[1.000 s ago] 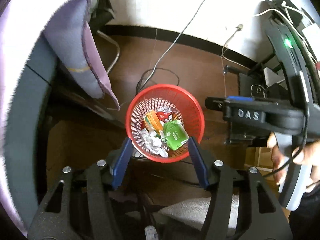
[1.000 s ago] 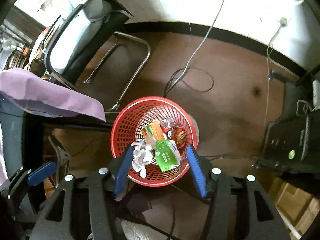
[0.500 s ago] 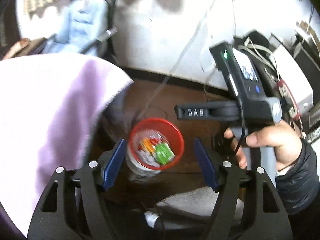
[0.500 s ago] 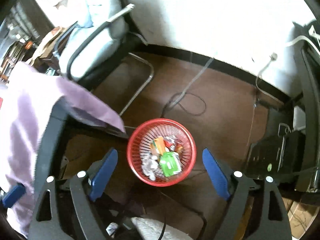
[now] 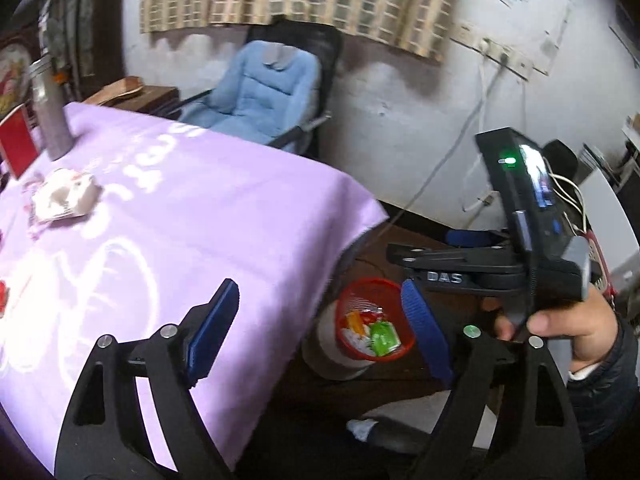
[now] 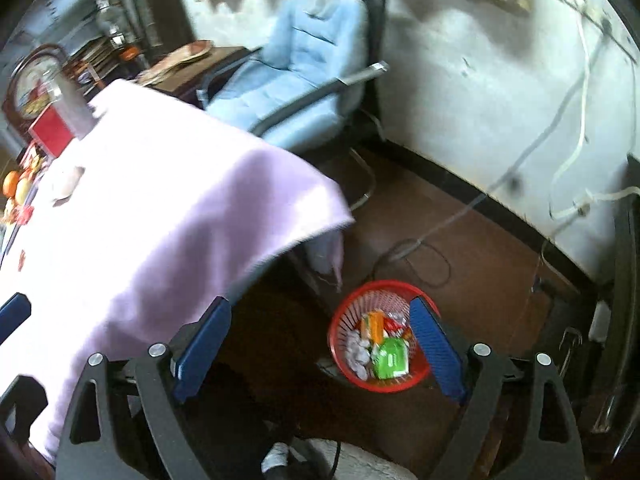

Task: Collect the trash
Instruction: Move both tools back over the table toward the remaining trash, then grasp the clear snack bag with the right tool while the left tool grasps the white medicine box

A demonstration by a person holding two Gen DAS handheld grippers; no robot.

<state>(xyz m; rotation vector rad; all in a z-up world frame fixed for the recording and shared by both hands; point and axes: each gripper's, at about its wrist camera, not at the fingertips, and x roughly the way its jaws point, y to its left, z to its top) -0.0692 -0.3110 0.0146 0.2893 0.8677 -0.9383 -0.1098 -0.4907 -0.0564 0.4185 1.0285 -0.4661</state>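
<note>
A red mesh basket (image 5: 360,300) (image 6: 384,300) stands on the brown floor beside the table. It holds a green packet (image 5: 382,334) (image 6: 390,358), an orange packet (image 6: 374,324) and crumpled white paper (image 6: 358,350). A crumpled white wrapper (image 5: 64,196) (image 6: 66,182) lies on the purple tablecloth (image 5: 200,220) (image 6: 160,220). My left gripper (image 5: 316,296) hangs high over the table's corner, jaws opening, nothing between them. My right gripper (image 6: 320,308) hangs high above the basket, jaws opening and empty. A hand (image 5: 560,332) holds it at the right of the left wrist view.
A blue padded chair (image 5: 264,88) (image 6: 304,68) stands behind the table by the white wall. A grey bottle (image 5: 50,120) and a red box (image 5: 16,144) (image 6: 50,132) stand on the table's far side, with oranges (image 6: 12,184) nearby. Cables (image 6: 420,252) trail across the floor.
Both grippers rose away from the basket and tilted up, so the table top and chair came into view. Both pairs of jaws spread wider. The basket looks smaller and farther.
</note>
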